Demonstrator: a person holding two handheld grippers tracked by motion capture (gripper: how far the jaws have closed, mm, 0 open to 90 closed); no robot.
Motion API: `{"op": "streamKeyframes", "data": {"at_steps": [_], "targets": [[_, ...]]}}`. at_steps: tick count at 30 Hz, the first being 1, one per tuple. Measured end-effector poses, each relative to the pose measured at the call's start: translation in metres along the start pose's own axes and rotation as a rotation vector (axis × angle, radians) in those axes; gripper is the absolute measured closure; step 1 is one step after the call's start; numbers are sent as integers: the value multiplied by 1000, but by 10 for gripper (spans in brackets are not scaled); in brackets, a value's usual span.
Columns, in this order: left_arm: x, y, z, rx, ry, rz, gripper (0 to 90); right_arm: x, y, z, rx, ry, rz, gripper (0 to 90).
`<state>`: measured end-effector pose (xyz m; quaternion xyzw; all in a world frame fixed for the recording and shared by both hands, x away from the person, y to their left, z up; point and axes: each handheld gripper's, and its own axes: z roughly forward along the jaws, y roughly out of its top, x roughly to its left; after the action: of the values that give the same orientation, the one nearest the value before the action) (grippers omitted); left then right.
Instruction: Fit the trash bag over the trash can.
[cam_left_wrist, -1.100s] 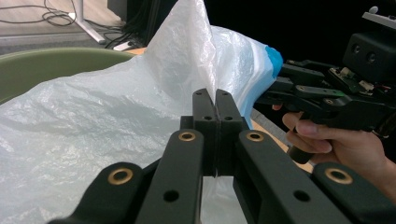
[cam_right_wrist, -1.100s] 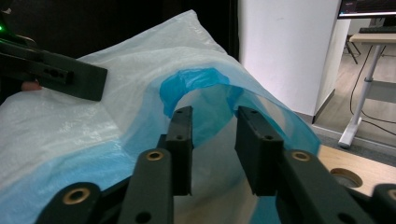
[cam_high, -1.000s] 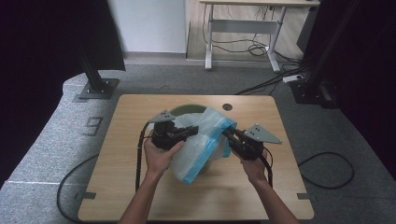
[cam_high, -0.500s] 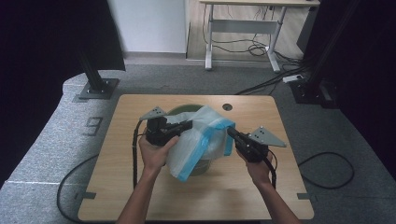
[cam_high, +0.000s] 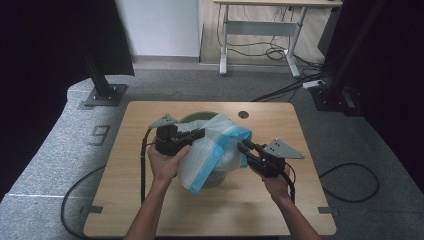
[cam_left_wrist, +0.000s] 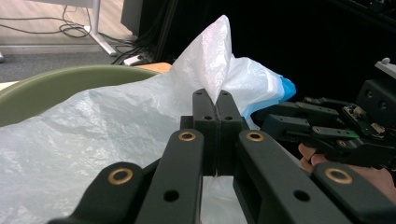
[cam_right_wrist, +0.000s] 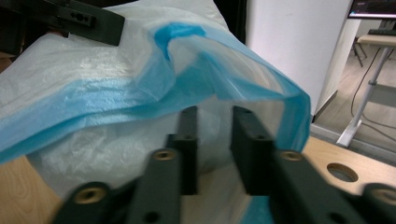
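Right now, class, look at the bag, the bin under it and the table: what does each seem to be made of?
Bag: thin plastic film, translucent white with a blue rim band; it crinkles and lets light through.
Bin: probably moulded plastic, matt olive green, with a smooth rounded rim.
Table: wood or wood-look laminate, pale with faint grain and a satin surface; which one is unclear.

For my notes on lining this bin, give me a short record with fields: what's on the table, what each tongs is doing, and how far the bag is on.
table: wooden table
bin: green bin, mostly covered
bag: white bag with blue rim draped over the bin, not yet seated
left tongs: shut on the bag
right tongs: jaws apart, just been opening, under the blue rim
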<state>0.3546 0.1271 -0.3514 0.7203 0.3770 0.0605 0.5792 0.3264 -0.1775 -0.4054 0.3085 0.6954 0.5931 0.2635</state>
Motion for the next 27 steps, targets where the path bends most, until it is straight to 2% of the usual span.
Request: {"op": "streamKeyframes", "data": {"at_steps": [3, 8, 13, 17, 20, 22, 27], "targets": [[-2, -1, 1, 7, -3, 8, 896, 0, 1, 0, -12, 7, 31, 621], [-3, -7, 0, 16, -15, 10, 896, -5, 2, 0, -29, 5, 84, 607], [-1, -15, 3, 35, -28, 6, 896, -8, 3, 1, -54, 22, 129, 601], [0, -17, 4, 44, -38, 3, 896, -10, 4, 3, -62, 11, 150, 692], [2, -18, 4, 41, -39, -1, 896, -12, 5, 4, -75, 17, 163, 827], [4, -19, 3, 33, -43, -14, 896, -12, 6, 6, -80, 20, 153, 888], [10, -19, -1, 6, -47, -48, 896, -9, 7, 6, -85, 26, 101, 890]]}}
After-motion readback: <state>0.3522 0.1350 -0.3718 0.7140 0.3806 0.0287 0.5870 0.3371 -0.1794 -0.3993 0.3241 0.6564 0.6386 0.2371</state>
